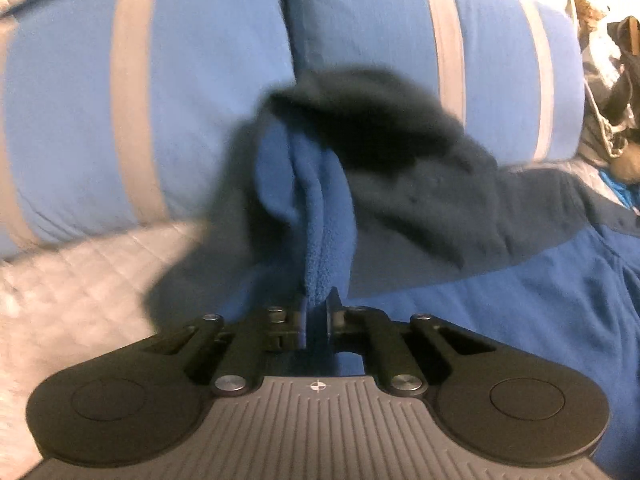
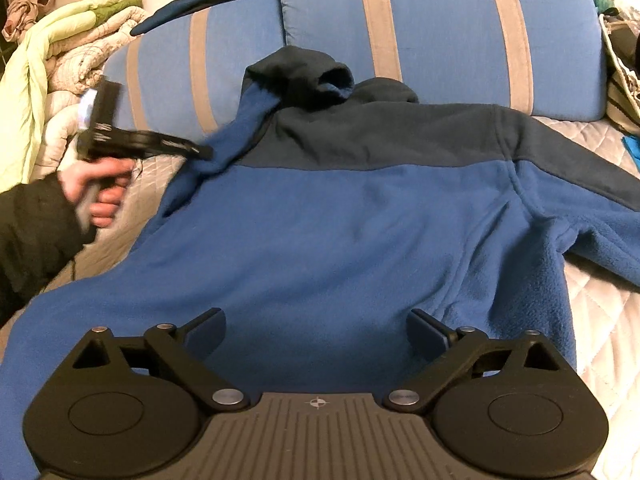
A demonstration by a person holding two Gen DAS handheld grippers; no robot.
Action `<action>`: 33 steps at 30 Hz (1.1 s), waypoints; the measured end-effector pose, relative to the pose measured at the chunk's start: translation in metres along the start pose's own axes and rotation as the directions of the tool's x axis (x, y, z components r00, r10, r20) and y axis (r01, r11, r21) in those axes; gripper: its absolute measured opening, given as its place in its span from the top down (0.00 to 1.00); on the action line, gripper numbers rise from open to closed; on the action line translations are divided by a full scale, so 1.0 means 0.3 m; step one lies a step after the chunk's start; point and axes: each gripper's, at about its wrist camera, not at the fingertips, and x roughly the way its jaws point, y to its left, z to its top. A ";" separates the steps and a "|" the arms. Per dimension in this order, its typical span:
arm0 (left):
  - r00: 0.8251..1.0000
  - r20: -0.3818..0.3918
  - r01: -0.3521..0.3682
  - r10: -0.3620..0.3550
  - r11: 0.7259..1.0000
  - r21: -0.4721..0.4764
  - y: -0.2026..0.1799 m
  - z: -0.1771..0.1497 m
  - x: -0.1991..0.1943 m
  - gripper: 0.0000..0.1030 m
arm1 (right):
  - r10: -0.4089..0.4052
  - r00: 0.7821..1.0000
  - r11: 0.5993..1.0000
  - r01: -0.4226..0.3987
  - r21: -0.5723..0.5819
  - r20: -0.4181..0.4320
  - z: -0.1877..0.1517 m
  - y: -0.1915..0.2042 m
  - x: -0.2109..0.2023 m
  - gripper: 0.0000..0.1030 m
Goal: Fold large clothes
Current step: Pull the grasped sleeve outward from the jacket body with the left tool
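Note:
A large blue fleece hoodie (image 2: pixel 340 220) with a dark navy yoke and hood (image 2: pixel 304 76) lies spread on the bed, its hood toward the pillows. My left gripper (image 1: pixel 318 304) is shut on a bunched fold of its blue fleece (image 1: pixel 324 232), which rises from the jaws. The right wrist view shows that gripper (image 2: pixel 200 151) at the hoodie's left shoulder edge, held by a hand (image 2: pixel 100 188) in a dark sleeve. My right gripper (image 2: pixel 316 324) hangs open over the lower part of the hoodie, with nothing between its fingers.
Two blue pillows with grey stripes (image 2: pixel 440 20) stand behind the hoodie. A quilted light bedcover (image 2: pixel 600 320) lies under it. Crumpled pale bedding (image 2: pixel 60 40) is piled at far left, and a bag with clutter (image 2: pixel 624 80) sits at far right.

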 end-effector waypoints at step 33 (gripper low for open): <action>0.992 0.102 -0.111 0.079 0.927 0.358 -0.090 -0.139 -0.160 0.49 | 0.009 1.000 0.999 -0.010 0.032 0.018 -0.001 -0.022 -0.019 0.06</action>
